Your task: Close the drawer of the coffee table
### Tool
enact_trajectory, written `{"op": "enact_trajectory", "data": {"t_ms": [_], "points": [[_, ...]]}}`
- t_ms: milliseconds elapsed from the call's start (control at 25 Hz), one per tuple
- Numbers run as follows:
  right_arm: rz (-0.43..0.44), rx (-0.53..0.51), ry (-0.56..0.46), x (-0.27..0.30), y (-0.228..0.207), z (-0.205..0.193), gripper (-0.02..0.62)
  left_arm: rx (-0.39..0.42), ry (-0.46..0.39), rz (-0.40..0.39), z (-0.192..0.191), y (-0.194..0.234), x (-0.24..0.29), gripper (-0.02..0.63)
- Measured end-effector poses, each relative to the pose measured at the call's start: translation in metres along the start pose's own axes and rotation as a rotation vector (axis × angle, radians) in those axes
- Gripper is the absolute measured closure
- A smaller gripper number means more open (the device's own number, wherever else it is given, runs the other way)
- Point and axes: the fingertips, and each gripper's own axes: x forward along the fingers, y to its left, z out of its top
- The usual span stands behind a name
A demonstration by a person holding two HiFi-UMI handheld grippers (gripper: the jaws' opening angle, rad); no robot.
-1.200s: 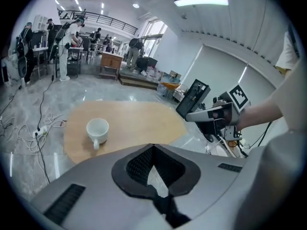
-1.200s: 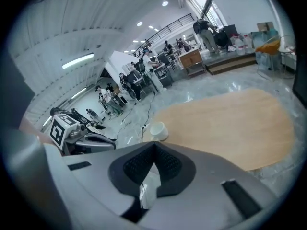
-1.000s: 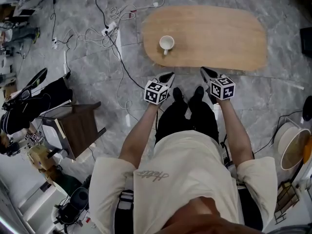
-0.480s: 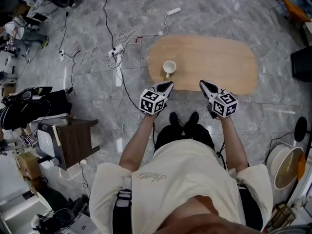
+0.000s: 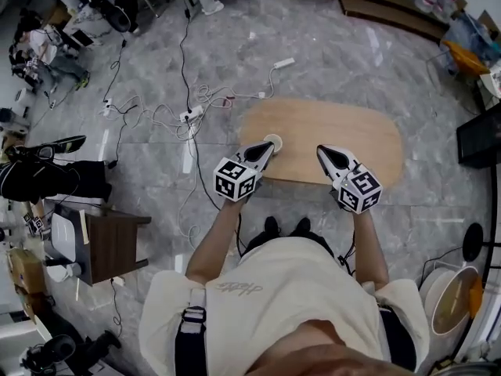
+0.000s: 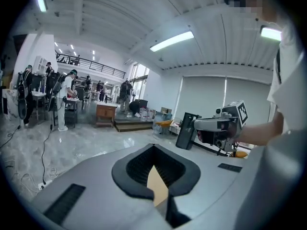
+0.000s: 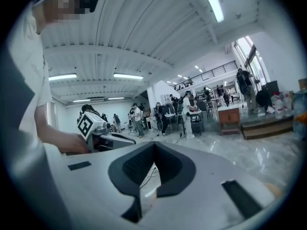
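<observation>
The coffee table (image 5: 348, 135) is a long rounded wooden top on the marble floor, seen from above; no drawer shows in any view. A white cup (image 5: 275, 140) stands at its left end. My left gripper (image 5: 268, 147) hovers over the near left edge, right beside the cup, jaws shut and empty. My right gripper (image 5: 321, 152) is held over the near edge at the middle, also shut and empty. In the left gripper view the left gripper (image 6: 153, 146) points level across the room, with a sliver of tan table top (image 6: 157, 189) between its jaws. The right gripper (image 7: 154, 143) likewise points out over the room.
White cables and a power strip (image 5: 190, 115) sprawl over the floor left of the table. A dark wooden side table (image 5: 109, 243) stands at the left, and a black bag (image 5: 43, 180) lies beyond it. A black box (image 5: 479, 135) sits at right, a round basin (image 5: 448, 300) at lower right.
The head view has risen and pulled back, so the table looks smaller and farther. Both grippers have lifted and now overlap the table's near edge; both stay shut.
</observation>
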Motion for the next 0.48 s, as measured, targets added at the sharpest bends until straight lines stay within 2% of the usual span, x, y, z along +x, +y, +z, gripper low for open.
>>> {"op": "enact_trajectory", "data": {"t_ms": [320,480], "points": [[-0.129,-0.181,-0.068,-0.037,0.008,0.052,0.601,0.079,-0.118,0.006,0.06,-0.02,-0.024,0.601],[-0.148,-0.157,-0.125,-0.047,0.011,0.073,0.601,0.114,-0.171,-0.012,0.086,-0.035,-0.035,0.601]]}}
